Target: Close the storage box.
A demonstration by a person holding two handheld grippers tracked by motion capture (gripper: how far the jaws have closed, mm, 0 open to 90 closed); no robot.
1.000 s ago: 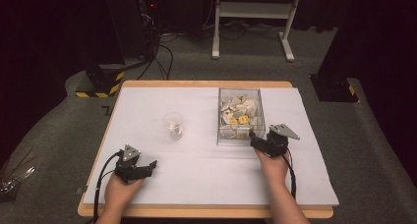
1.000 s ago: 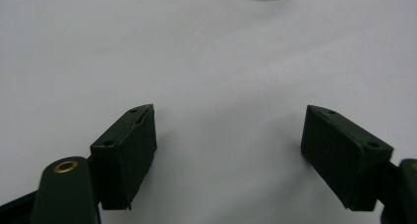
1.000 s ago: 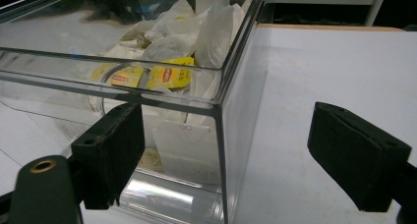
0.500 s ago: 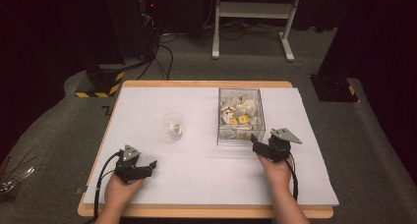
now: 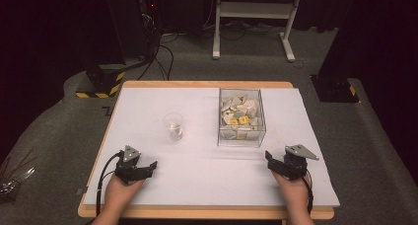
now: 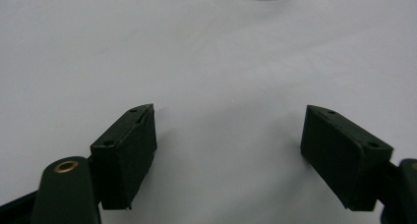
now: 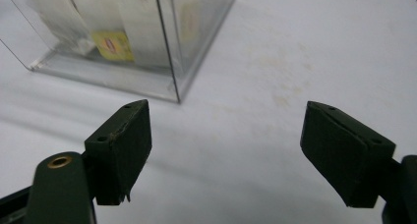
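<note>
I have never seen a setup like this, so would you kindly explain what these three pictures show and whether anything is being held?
A person sits at a table covered in white, holding a hand-held two-jaw tool in each hand. The high view looks down from above: the left tool and right tool rest near the front edge. The other two pictures come from cameras riding on each tool, looking along its black jaws. On the table stand a small clear cup and a clear box of white packets. Both tools are open and hold nothing.
</note>
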